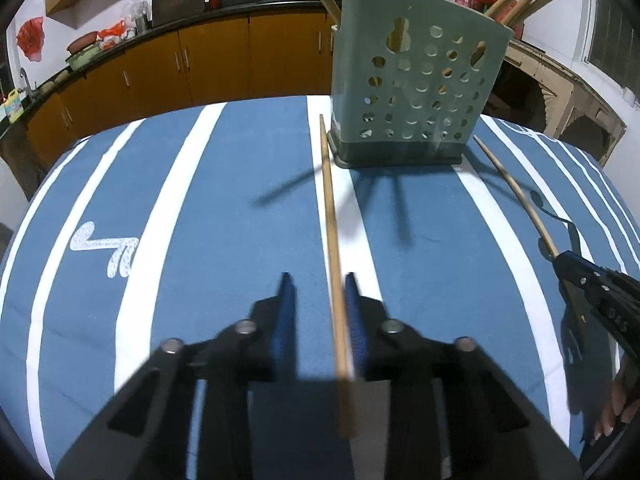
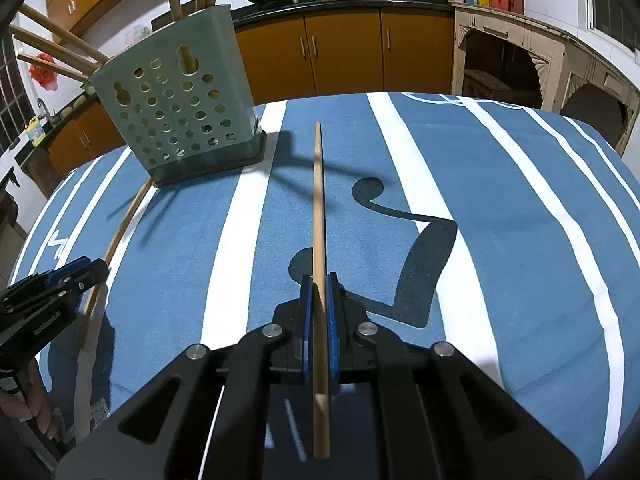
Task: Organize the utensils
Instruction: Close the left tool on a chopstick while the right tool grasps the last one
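A green perforated utensil holder (image 1: pixel 416 80) stands on the blue striped tablecloth and holds several wooden chopsticks; it also shows in the right wrist view (image 2: pixel 180 100). My left gripper (image 1: pixel 316 280) is open, with a wooden chopstick (image 1: pixel 330 216) lying on the cloth between its fingers, close to the right finger. My right gripper (image 2: pixel 319 278) is shut on another wooden chopstick (image 2: pixel 319 200) and holds it a little above the cloth, pointing away. The right gripper shows in the left wrist view (image 1: pixel 576 268), and the left gripper shows in the right wrist view (image 2: pixel 80 270).
The table is covered by a blue cloth with white stripes (image 1: pixel 192 184). Orange kitchen cabinets (image 1: pixel 224 64) and a dark counter with woks run behind it. A carved wooden stand (image 2: pixel 540 56) is at the back right.
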Demonstrator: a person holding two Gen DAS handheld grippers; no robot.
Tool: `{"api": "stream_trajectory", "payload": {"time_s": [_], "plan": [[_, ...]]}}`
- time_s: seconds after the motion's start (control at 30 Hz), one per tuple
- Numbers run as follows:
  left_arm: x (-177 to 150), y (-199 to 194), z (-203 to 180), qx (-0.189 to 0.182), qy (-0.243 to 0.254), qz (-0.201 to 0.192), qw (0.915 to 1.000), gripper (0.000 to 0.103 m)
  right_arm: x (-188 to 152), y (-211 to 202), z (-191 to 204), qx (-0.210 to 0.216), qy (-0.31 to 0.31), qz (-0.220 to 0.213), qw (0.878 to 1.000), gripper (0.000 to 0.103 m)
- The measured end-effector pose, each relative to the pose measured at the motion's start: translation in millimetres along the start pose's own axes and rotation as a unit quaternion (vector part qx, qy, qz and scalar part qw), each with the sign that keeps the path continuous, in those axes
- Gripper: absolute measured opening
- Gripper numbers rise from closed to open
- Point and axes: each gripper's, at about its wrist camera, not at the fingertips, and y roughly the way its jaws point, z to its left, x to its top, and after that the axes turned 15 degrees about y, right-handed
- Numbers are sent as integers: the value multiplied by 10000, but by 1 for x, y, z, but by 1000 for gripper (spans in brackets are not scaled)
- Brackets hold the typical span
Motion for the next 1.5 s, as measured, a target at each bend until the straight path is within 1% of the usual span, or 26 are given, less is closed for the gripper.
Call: {"api": "stream_trajectory", "payload": {"time_s": [0.03,0.07,0.13,0.37,0.43,0.5,0.6,0.63,0.67,0.8,0.87,1.07,1.23,1.3,1.5], "plan": [[0,0,1,-1,-29,-1,10000,11,0,0,0,-1,-1,0,10000,8],[0,0,5,-9,-85,-2,10000,8,0,0,0,-3,-2,-1,10000,8],[-2,0,11,-17,-171,-6,9999,8,0,0,0,5,5,2,10000,8],[-9,-3,35,129,-370,39,9992,8,0,0,-2,-41,61,-19,10000,8],[-12,-4,42,63,-448,41,9990,8,1,0,-4,-37,104,-14,9999,8],[-14,-6,49,-162,-543,44,9984,8,2,0,-5,-13,121,6,9999,8],[-16,-7,52,-346,-577,11,9977,19,2,0,-7,47,183,33,9998,8],[-16,-7,51,-332,-549,3,9979,24,2,0,-8,54,187,28,9998,8],[-17,-8,49,-301,-500,-6,9983,24,1,0,-7,42,160,13,9999,8],[-18,-8,40,-91,-221,-40,9997,25,0,0,-4,-32,88,-9,10000,8],[-18,-8,37,-44,-159,-20,9999,26,0,0,-3,-64,62,-13,10000,9],[-18,-9,36,-31,-147,-11,9999,27,-1,0,0,-129,11,-29,9999,9],[-17,-8,35,3,-88,8,10000,29,-2,-1,-1,-139,0,-34,9999,9],[-17,-8,36,51,-122,20,9999,30,-2,-1,-1,-140,-2,-34,9999,9],[-18,-8,38,41,-194,10,9998,30,-2,-1,-1,-138,0,-33,9999,9]]}}
